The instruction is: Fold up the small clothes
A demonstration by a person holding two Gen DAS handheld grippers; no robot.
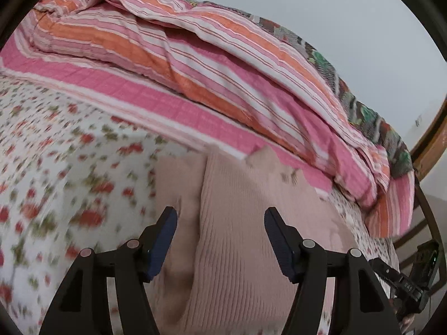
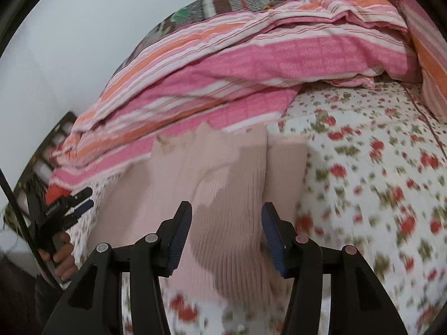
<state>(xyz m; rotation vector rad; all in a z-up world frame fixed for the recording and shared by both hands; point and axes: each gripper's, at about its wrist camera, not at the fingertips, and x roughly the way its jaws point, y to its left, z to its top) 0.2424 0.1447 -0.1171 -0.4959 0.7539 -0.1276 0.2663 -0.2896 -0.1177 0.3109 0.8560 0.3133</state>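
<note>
On the floral bedsheet [image 1: 50, 145], a pink ribbed garment [image 1: 234, 223] lies flat.
Left gripper [image 1: 220, 240] and right gripper [image 2: 226, 236] hover above it, both jaws parted, gripping nothing.

Both grippers are angled down right now, and the left gripper [image 1: 220, 215] has its jaws spread apart with nothing pinched between the blue pads [image 1: 164, 245]. Same deal with the right gripper [image 2: 226, 209], jaws apart, pads clear and not pressing on anything. From the right wrist view you can also spot the left gripper [image 2: 83, 199] off to the side, with the person's hand [image 2: 60, 254] wrapped around its handle, fingers curled round the grip.
</note>
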